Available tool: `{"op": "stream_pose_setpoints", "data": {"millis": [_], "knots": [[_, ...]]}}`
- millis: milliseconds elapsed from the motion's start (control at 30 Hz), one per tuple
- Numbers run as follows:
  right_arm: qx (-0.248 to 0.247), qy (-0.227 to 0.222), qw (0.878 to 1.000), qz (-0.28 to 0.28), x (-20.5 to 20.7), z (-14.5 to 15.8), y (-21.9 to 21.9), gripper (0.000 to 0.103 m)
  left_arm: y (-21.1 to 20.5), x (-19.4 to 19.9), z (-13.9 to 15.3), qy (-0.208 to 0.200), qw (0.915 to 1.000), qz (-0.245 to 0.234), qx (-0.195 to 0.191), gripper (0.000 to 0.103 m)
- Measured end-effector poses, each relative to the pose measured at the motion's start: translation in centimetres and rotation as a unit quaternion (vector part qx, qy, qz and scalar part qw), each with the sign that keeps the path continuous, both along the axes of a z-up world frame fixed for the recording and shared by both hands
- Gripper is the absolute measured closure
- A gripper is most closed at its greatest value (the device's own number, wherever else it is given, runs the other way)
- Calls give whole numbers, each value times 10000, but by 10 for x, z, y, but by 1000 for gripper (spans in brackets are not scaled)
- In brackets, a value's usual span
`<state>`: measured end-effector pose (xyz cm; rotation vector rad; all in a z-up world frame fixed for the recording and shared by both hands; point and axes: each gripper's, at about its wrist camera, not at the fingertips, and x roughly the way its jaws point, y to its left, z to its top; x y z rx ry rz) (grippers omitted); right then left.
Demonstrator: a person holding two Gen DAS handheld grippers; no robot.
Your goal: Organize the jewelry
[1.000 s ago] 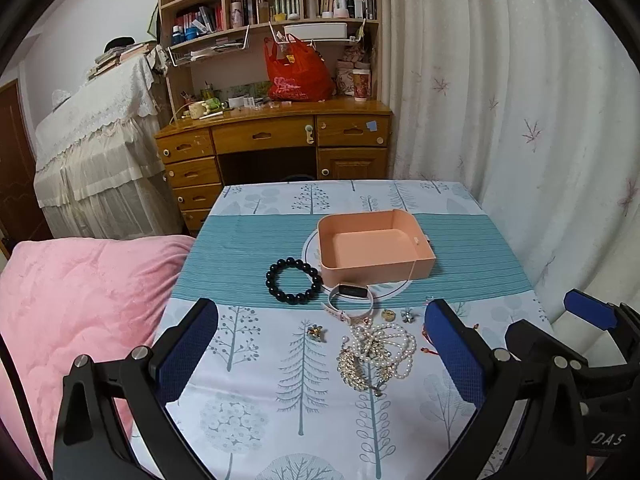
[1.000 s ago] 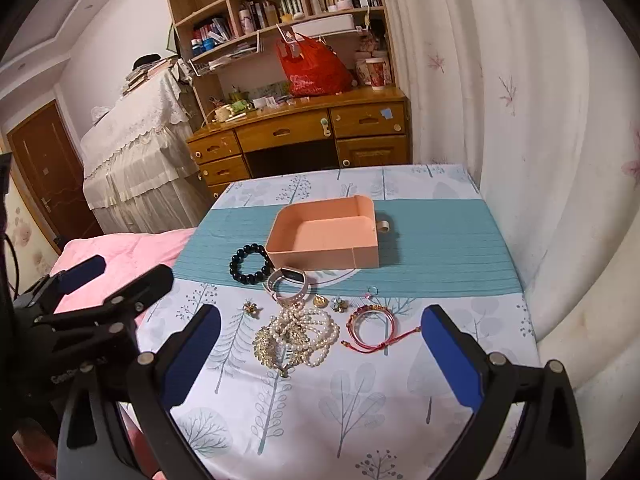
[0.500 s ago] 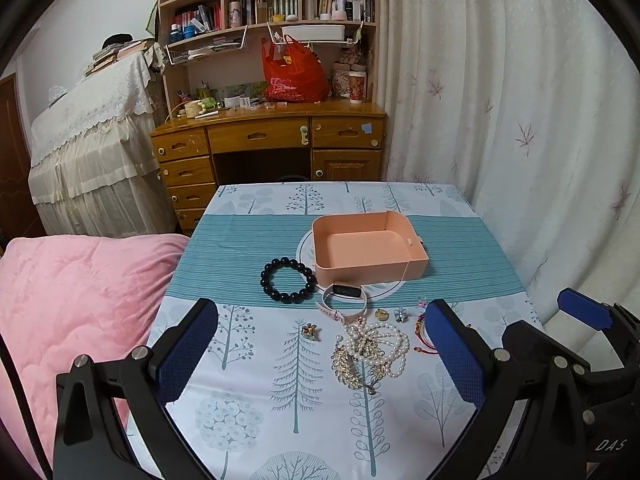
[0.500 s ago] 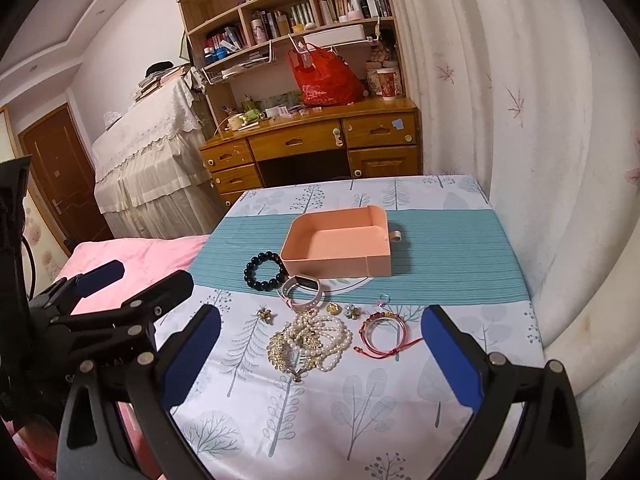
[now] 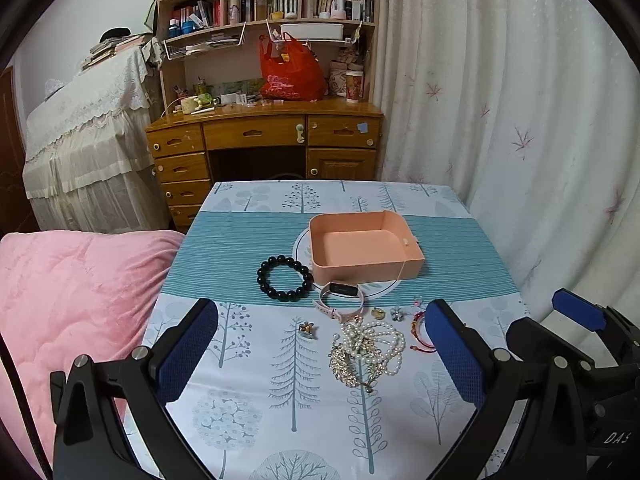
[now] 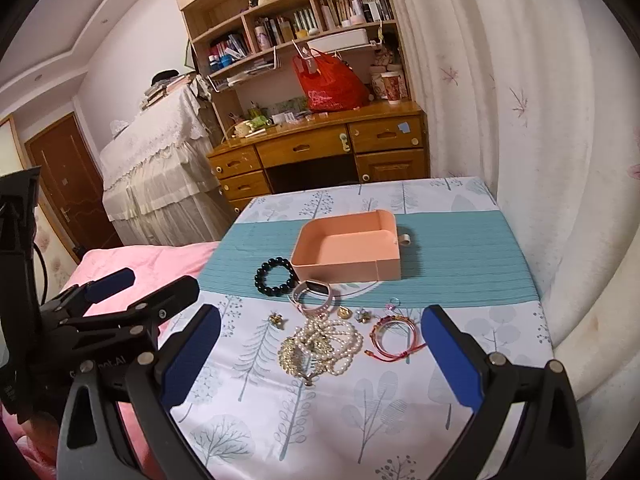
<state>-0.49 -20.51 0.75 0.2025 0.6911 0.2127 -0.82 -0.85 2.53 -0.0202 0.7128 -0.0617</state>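
Above the near edge of the table (image 5: 248,420), in the left wrist view, the left gripper (image 5: 320,344) hangs level with its blue-padded fingers (image 5: 186,350) spread wide and nothing between them, pointed toward the far edge. The pink tray (image 5: 362,246) sits just past the table's middle on the teal stripe; the black bead bracelet (image 5: 285,278) lies at its near-left corner, the pink watch (image 5: 340,298) just in front of it, and the pearl necklace pile (image 5: 370,350) nearer still (tangled with a gold chain). A small brooch (image 5: 307,329) lies left of the pile, and the red cord bracelet (image 5: 418,330) is half hidden behind the right finger. Compared with a second ago, this camera has drawn back slightly and the jewelry sits a little higher in frame. In the right wrist view, the right gripper (image 6: 318,354) is likewise released and empty, hovering over the near edge, with the left gripper (image 6: 132,300) visible off the table's left side above the pink quilt (image 6: 160,268). The red cord bracelet (image 6: 394,334) lies toward the right edge, beside the pearls (image 6: 324,344). Since the earlier frame this view has tilted upward and shifted left.
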Motion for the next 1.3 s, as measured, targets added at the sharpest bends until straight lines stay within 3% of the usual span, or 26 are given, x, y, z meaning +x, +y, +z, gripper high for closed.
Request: {"op": "stream_pose_setpoints", "data": {"millis": [367, 467, 567, 733, 867, 967, 1100, 1300], "knots": [[-100, -186, 9998, 69, -4, 4, -1, 2, 4, -6, 2, -26, 9995, -266, -187, 1], [-147, -270, 9995, -29, -3, 0, -6, 2, 15, 2, -12, 179, 9965, -678, -456, 1], [-204, -267, 9992, -224, 4, -8, -21, 2, 25, 15, -34, 482, 9937, -899, -463, 1], [-504, -383, 9973, -374, 17, -39, -40, 2, 33, 32, -74, 798, 9902, -1146, -82, 1], [-1106, -149, 9936, -189, 26, -76, -40, 2, 31, 43, -108, 1086, 9785, -1747, -157, 1], [-1269, 25, 9919, -2, 35, -104, -39, 2, 22, 52, -132, 1284, 9698, -2067, -148, 1], [-1635, 284, 9860, 182, 51, -131, -32, 2, 8, 66, -164, 1571, 9637, -2155, 84, 1], [-1694, 888, 9813, 236, 76, -161, -32, 2, -2, 77, -186, 1824, 9587, -2182, 67, 9]]}}
